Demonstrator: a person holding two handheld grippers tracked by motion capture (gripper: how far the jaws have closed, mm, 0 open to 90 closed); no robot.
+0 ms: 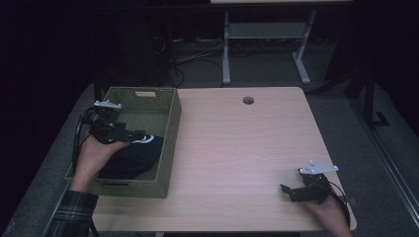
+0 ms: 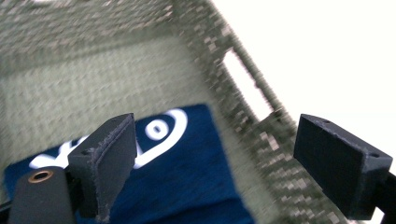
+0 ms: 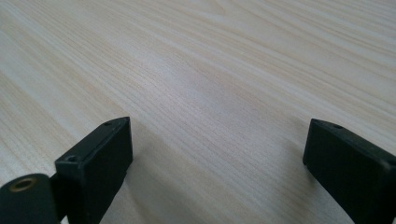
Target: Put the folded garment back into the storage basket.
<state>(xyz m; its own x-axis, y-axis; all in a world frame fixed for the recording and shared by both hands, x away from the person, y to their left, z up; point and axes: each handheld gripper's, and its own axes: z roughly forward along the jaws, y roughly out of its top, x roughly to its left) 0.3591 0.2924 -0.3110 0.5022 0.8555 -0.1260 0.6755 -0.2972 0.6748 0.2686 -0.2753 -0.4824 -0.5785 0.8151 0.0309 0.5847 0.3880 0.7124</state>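
Left gripper (image 2: 212, 161) wide open, empty, above dark navy cloth (image 2: 187, 186) in woven olive basket (image 1: 170, 129) (risk: jaws clipping basket wall); right gripper (image 3: 217, 163) open, empty.

Right tongs (image 3: 217, 175) spread wide, nothing between, low over bare pale wood table (image 3: 224, 60).

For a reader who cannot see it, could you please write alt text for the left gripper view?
The left gripper, its two black jaws wide apart with nothing between them, hovers over a dark blue cloth with white print lying in a woven olive basket. The basket's handle slot shows in its wall.
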